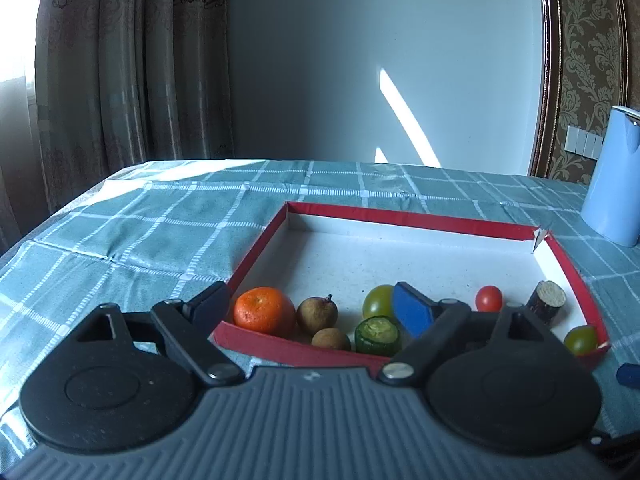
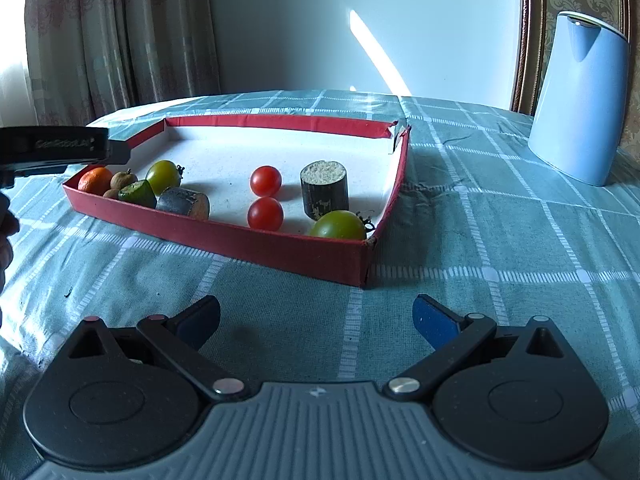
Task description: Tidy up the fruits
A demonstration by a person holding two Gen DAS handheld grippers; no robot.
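A shallow cardboard tray [image 2: 256,246], red on its outer walls and speckled white inside, lies flat on the tabletop [image 2: 500,248], which is covered by a soft teal cloth crossed with white woven lines and creased in places; one far corner of the tray is torn. All the fruit sits inside it. At the left end, bunched close together, are one dimpled orange mandarin [image 1: 264,311], two small rough brown longans [image 1: 317,314] [image 1: 331,339], one cut green chunk [image 1: 377,336] with a pale pulpy face, and one smooth yellow-green tomato [image 1: 378,300]. Seen from the right wrist, a dark stub of cane [image 2: 183,202] lies on its side against the near wall, and a second one, a dark cylinder [image 2: 324,190] with a grainy pale top, stands upright further right. Two glossy red cherry tomatoes [image 2: 265,180] [image 2: 265,213] sit one behind the other near the middle, apart from each other, and a second green tomato [image 2: 339,225] with its dried calyx rests in the near right corner. That makes two green tomatoes, two red, two longans and two cane pieces. The left hand-held gripper [image 1: 312,312], black with blue pads, hangs over the tray's near left end, jaws spread wide and holding nothing. The right hand-held gripper [image 2: 316,320] is over bare cloth in front of the tray, likewise wide and empty. A smooth pale-blue jug [image 2: 580,100] stands well off to the right.
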